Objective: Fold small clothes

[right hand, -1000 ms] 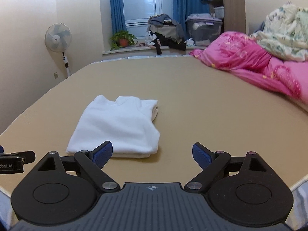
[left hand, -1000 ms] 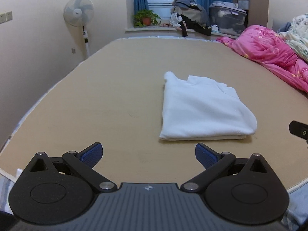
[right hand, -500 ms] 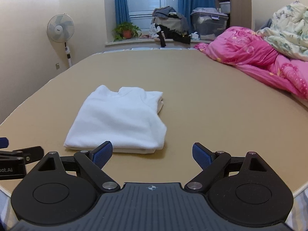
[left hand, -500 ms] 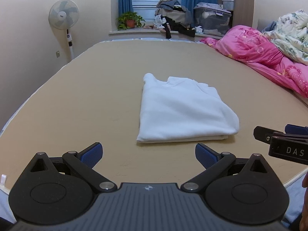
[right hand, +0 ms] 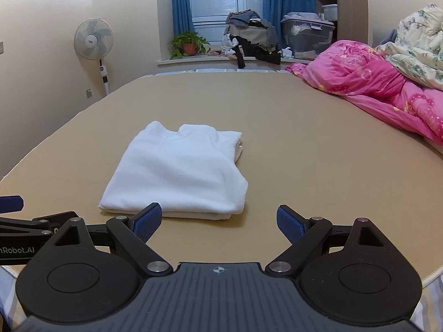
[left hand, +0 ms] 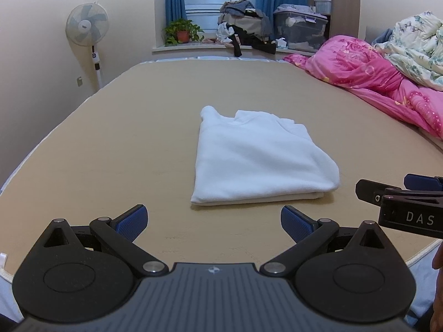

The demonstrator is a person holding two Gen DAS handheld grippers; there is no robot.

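Already the white garment (left hand: 260,155) is lying folded into a neat rectangle near the front middle of the tan bed surface (left hand: 138,116), so the folding is looking essentially done. Both the left claw (left hand: 213,221) and the right claw (right hand: 218,221) are hanging wide open and empty just short of it. Whether another piece is waiting is hard to tell.
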